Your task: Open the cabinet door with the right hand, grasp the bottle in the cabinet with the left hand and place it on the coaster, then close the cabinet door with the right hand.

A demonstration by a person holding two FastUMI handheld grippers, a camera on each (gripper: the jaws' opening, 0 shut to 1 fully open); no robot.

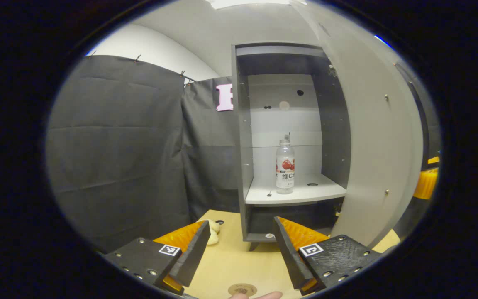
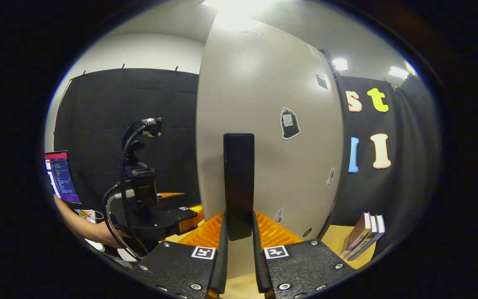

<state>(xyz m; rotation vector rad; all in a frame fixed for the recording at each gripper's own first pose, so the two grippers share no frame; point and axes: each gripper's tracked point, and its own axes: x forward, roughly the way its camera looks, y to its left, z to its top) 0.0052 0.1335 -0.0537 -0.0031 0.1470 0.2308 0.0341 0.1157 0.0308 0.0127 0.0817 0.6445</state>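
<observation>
Clear plastic with a red-and-white label made up the bottle (image 1: 285,166), which was seen upright on the pale shelf (image 1: 301,192) inside the grey cabinet (image 1: 242,137), a little left of the shelf's middle and well back from the front edge. A small dark object lay on the shelf to the bottle's left, too small to be identified. The cabinet door (image 1: 371,141) was swung wide open on the right of the opening, its inner face turned toward the left gripper view.

In that view the left gripper (image 1: 241,245) was held in front of the cabinet and below the shelf, well apart from the bottle. Its fingers (image 1: 189,253) were spread wide, and nothing was held between them. Beneath them the wooden counter (image 1: 230,261) was visible, with a round coaster (image 1: 242,289) at the bottom edge and a fingertip just beside it. Some pale lumps lay on the counter near the cabinet's left foot.

In the right gripper view the right gripper (image 2: 239,232) was set against the outer face of the door. Its fingers (image 2: 222,245) were closed on the black upright handle (image 2: 238,178), one pressed to each side of it. Stickers were seen on the door's face. To the left the other gripper, with its cables, was held by an arm (image 2: 81,226), and a lit screen (image 2: 61,177) stood beyond it. Some books (image 2: 365,236) leaned on the counter at the lower right.
</observation>
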